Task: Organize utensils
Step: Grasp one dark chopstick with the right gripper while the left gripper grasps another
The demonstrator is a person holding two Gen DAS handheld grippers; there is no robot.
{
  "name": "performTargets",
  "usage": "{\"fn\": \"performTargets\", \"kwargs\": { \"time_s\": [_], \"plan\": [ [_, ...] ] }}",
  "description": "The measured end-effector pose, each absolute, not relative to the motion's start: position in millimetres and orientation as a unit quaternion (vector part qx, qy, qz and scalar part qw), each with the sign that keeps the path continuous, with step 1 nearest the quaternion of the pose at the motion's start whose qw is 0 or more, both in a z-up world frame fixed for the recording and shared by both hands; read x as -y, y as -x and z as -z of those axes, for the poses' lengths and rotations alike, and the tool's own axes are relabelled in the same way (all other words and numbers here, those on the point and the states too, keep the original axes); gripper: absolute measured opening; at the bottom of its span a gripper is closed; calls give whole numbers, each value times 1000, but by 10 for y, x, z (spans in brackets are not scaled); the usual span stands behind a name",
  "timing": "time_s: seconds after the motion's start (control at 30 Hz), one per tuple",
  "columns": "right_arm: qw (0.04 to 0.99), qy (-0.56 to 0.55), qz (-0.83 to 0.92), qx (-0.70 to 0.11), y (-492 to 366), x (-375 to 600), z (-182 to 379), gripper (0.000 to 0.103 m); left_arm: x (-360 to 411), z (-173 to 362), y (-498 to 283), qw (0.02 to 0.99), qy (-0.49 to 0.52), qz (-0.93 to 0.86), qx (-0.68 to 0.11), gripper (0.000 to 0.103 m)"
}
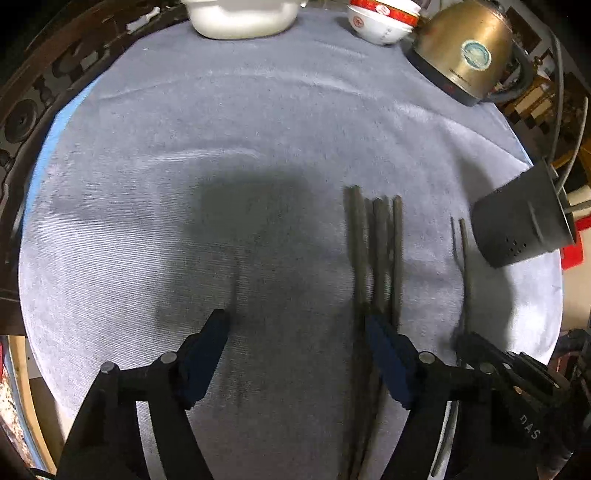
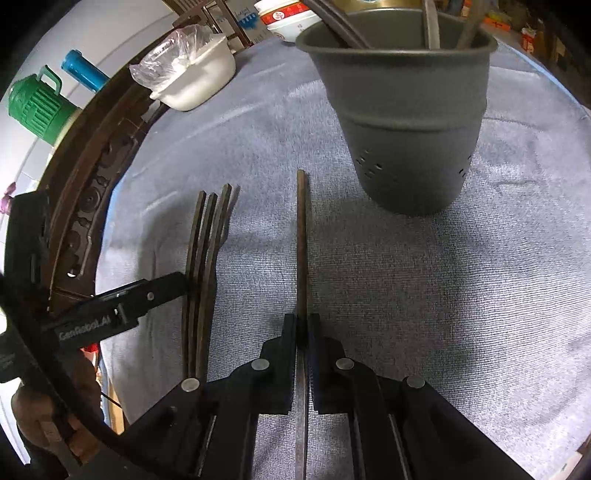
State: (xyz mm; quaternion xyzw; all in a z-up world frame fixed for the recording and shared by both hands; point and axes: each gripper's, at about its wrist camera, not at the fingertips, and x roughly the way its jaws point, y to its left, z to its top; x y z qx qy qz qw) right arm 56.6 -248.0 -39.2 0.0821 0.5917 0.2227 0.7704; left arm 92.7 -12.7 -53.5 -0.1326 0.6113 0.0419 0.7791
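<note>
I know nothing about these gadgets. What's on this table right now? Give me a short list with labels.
surface: round table under a grey-blue cloth
right gripper: shut on one dark chopstick, pointing toward the holder
left gripper: open, its right finger beside the loose chopsticks
loose chopsticks: a bundle of several lying flat on the cloth
holder: grey perforated cup, already has utensils inside
far edge: white container, stacked red-and-white bowls, brass-coloured kettle
</note>
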Motion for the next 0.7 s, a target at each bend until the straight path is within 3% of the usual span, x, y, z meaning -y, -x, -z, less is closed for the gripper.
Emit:
{"fn": "performTargets", "kwargs": {
  "time_s": [0.2, 0.37, 0.7],
  "plan": [
    [769, -90, -232, -588, -545, 2514, 380, 8, 282, 539, -977, 776, 88, -64, -622, 59],
    [767, -92, -237, -588, -556, 2523, 388, 8, 358, 538, -1094, 774, 53, -56, -628, 11],
    [742, 0, -234, -628, -673, 2274, 335, 8, 163, 530, -1162, 732, 5, 4, -681, 12]
  ]
}}
